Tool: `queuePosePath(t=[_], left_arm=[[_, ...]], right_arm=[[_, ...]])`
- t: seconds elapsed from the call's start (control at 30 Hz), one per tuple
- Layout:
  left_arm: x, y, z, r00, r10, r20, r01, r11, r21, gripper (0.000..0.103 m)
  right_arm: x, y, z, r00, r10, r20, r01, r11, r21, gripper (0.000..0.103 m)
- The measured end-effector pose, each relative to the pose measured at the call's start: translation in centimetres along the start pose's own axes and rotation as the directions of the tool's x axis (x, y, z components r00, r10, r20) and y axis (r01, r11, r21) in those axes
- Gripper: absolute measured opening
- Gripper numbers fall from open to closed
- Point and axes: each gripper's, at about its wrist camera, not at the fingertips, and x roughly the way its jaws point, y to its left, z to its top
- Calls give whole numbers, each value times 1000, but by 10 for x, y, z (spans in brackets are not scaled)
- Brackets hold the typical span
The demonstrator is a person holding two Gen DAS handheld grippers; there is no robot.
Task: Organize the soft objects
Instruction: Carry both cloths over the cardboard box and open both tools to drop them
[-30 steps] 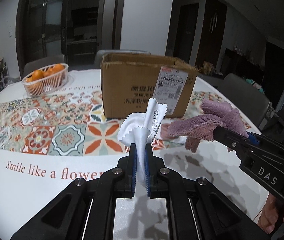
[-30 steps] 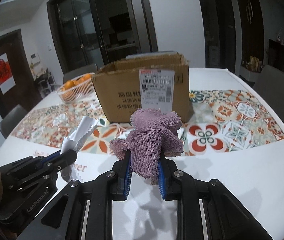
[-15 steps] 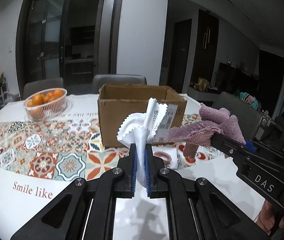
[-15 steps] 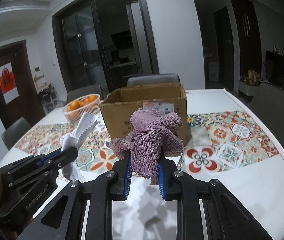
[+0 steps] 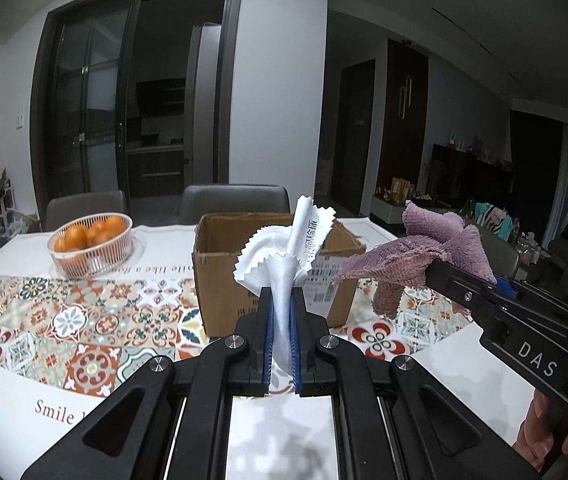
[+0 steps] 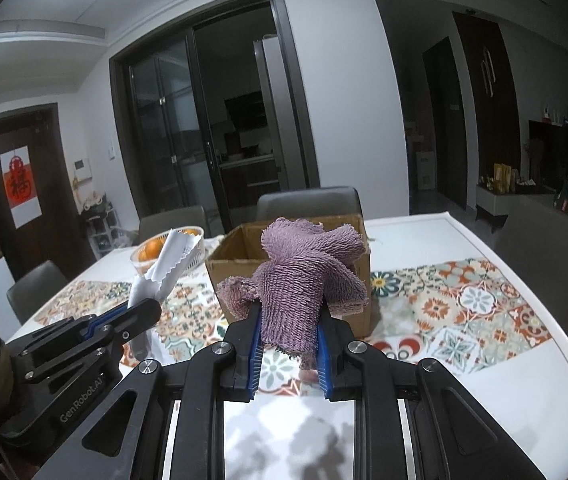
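My left gripper [image 5: 282, 300] is shut on a white cloth with zigzag edges [image 5: 284, 248] and holds it up in the air in front of an open cardboard box [image 5: 220, 280]. My right gripper [image 6: 288, 316] is shut on a purple towel [image 6: 303, 276] and holds it up, also in front of the box [image 6: 232, 252]. In the left wrist view the right gripper [image 5: 435, 270] and the towel [image 5: 435, 244] are to the right. In the right wrist view the left gripper [image 6: 152, 310] and the white cloth [image 6: 168, 268] are to the left.
The table [image 5: 24, 392] has a patterned tile runner [image 5: 64, 320]. A white basket of oranges [image 5: 90, 244] stands at the back left. Grey chairs [image 5: 234, 200] stand behind the table and one [image 6: 547, 248] at its right side.
Both grippers have risen with their cloths, and now look over the box's rim from higher up. Both grips are unchanged.
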Motion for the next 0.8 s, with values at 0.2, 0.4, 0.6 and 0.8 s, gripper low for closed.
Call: queuePosePath(t=[0.2,0.4,0.6,0.8], left_arm=[[3,2,14,1000,2,29,-2,1000,4,9],[10,3,29,998,9,58,-10,1000,27,9],[19,1,41,997,14,79,-18,999,51,9],[34,4,49,996,15,84,-19,998,58,9]], right_arm=[[1,-1,10,999,1,32,-1,1000,-7,24],[7,-3,22,998,2,60,-1,1000,-21,24],[18,-7,36,997,3,80,-1,1000,-31,24],[28,-10,48,996,4,93,-1,999,-37,24]])
